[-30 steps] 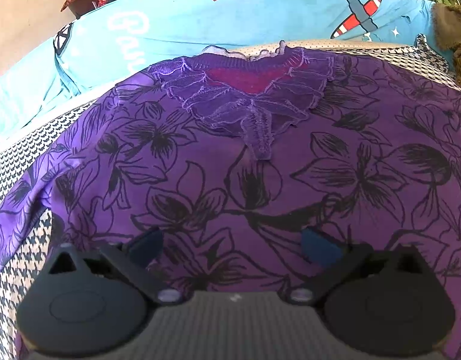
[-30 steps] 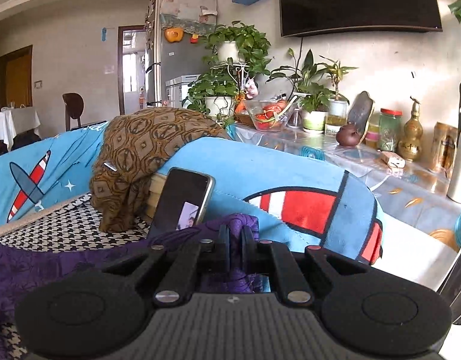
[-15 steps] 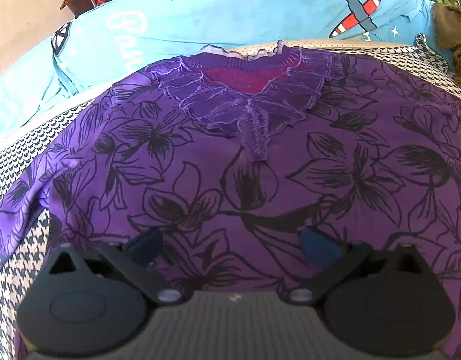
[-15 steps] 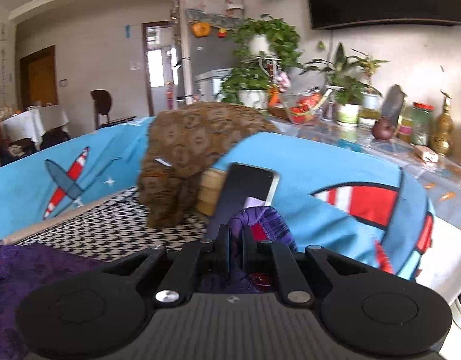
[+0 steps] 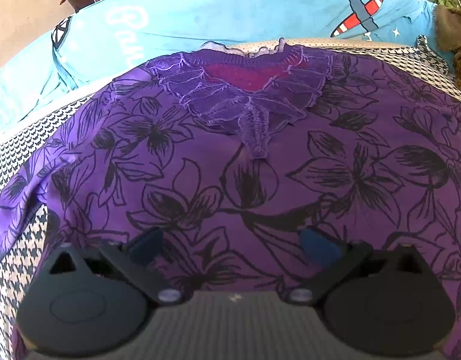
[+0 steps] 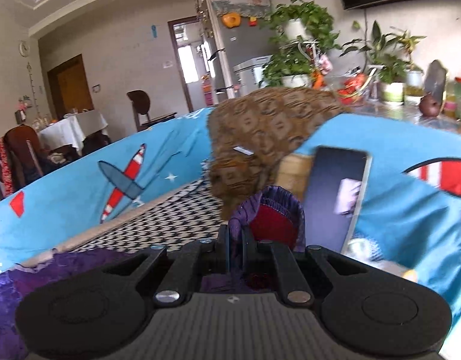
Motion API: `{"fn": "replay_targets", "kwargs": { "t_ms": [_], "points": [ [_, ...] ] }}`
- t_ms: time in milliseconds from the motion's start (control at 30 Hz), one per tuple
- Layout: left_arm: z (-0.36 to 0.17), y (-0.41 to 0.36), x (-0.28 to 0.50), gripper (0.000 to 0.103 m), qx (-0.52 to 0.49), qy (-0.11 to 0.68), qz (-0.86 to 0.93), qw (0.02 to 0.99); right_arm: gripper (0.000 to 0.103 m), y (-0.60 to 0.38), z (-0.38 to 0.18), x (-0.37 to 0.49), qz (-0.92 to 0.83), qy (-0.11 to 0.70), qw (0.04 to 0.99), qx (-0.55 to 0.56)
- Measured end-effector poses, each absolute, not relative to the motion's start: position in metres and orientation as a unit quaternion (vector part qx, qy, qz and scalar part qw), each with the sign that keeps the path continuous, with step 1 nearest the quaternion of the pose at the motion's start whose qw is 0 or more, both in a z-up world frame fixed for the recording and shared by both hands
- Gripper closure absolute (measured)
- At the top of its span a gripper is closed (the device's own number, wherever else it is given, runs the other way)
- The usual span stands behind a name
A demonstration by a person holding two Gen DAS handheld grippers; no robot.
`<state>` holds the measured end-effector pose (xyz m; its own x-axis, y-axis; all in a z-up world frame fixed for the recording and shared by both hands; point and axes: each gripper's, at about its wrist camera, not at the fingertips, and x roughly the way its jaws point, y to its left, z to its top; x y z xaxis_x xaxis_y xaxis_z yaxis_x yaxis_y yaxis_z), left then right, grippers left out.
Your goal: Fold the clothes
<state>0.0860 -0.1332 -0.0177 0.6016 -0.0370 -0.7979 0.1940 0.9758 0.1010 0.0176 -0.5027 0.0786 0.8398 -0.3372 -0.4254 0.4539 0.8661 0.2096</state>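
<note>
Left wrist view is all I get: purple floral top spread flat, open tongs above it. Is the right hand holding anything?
Observer: Yes. The right tongs are shut on a bunched purple cuff with red lining.
Operator: Anything near that cuff I should note?
Observer: A phone leans against the blue cushion just behind it, screen lit.
Operator: Other clothes around?
Observer: A brown patterned garment is draped over the sofa back beside the phone.
</note>
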Motion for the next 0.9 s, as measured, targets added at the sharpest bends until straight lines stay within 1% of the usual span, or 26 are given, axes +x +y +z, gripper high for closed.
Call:
{"fn": "replay_targets", "kwargs": {
  "t_ms": [567,900],
  "points": [
    [0.001,-0.107,0.097,0.0,0.052,0.443,-0.028,0.895,0.093,-0.438,0.073,0.077,-0.139,0.187,0.956,0.177],
    [0.006,-0.084,0.099,0.0,0.02,0.446,-0.016,0.895,0.093,-0.385,0.071,0.1,-0.073,0.194,0.966,0.153]
  ]
}}
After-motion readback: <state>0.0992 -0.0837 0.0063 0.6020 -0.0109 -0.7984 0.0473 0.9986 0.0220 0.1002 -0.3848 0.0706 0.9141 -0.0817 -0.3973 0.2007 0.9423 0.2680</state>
